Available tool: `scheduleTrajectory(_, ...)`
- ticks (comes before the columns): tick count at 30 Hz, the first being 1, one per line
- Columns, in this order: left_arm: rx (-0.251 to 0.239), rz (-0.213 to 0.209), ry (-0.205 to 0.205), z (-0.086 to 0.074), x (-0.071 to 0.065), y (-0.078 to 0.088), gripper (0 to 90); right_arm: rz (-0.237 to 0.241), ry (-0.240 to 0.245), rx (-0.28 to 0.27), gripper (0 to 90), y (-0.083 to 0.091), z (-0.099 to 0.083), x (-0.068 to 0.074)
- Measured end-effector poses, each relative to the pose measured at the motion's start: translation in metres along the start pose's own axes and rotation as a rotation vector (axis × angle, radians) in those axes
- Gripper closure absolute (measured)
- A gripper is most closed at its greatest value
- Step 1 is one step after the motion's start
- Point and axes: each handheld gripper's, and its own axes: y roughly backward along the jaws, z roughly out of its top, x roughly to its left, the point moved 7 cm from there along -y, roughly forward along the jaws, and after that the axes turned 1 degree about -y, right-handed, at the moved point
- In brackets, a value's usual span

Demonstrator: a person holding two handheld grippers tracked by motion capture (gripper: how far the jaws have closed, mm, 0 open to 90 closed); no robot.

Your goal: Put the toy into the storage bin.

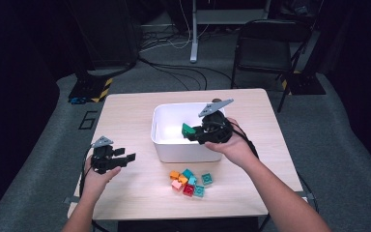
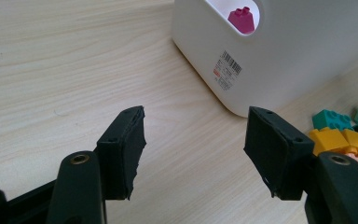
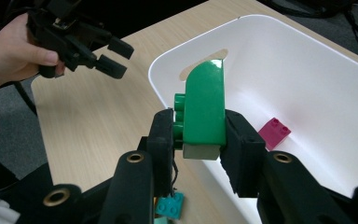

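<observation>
My right gripper [image 1: 193, 133] is shut on a green brick [image 1: 188, 129] with a rounded top, held over the near right part of the white bin [image 1: 174, 151]. In the right gripper view the green brick [image 3: 205, 102] stands upright between the two pads [image 3: 164, 135], with a grey piece under it, above the bin's [image 3: 307, 60] near rim. A magenta brick [image 3: 274, 132] lies on the bin floor. My left gripper [image 1: 124, 156] hovers open and empty over the table, left of the bin; its jaws [image 2: 196, 149] stand well apart above bare wood.
A small pile of bricks [image 1: 191, 182] in teal, orange, pink and red lies in front of the bin. In the left gripper view the teal [image 2: 331, 120] and yellow bricks [image 2: 335, 140] sit at the right. A black chair [image 1: 265, 46] stands beyond the table.
</observation>
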Motion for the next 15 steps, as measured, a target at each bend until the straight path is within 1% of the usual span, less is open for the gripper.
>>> scheduleTrajectory(2, 0.001, -0.001, 0.002, 0.000, 0.000, 0.000, 37.3, -0.006, -0.013, 0.002, 65.9, -0.004, 0.004, -0.003)
scheduleTrajectory(5, 0.002, -0.003, 0.002, 0.000, 0.000, 0.000, 37.3, -0.011, -0.017, -0.009, 66.0, -0.010, 0.010, -0.009)
scheduleTrajectory(8, -0.005, -0.001, 0.005, 0.000, 0.001, 0.000, 37.3, -0.020, -0.011, -0.008, 66.0, -0.018, 0.015, -0.015)
scheduleTrajectory(11, -0.004, -0.003, 0.005, 0.001, 0.001, 0.001, 37.3, -0.031, -0.026, -0.005, 66.0, -0.025, 0.020, -0.022)
scheduleTrajectory(13, -0.005, -0.004, 0.005, 0.001, 0.001, 0.001, 37.3, -0.033, -0.022, -0.010, 66.0, -0.030, 0.025, -0.026)
scheduleTrajectory(14, -0.006, -0.004, 0.005, 0.001, 0.002, 0.001, 37.3, -0.037, -0.032, -0.009, 66.0, -0.031, 0.026, -0.027)
scheduleTrajectory(15, -0.007, -0.003, 0.004, 0.001, 0.002, 0.001, 37.3, -0.036, -0.031, -0.013, 66.0, -0.034, 0.028, -0.029)
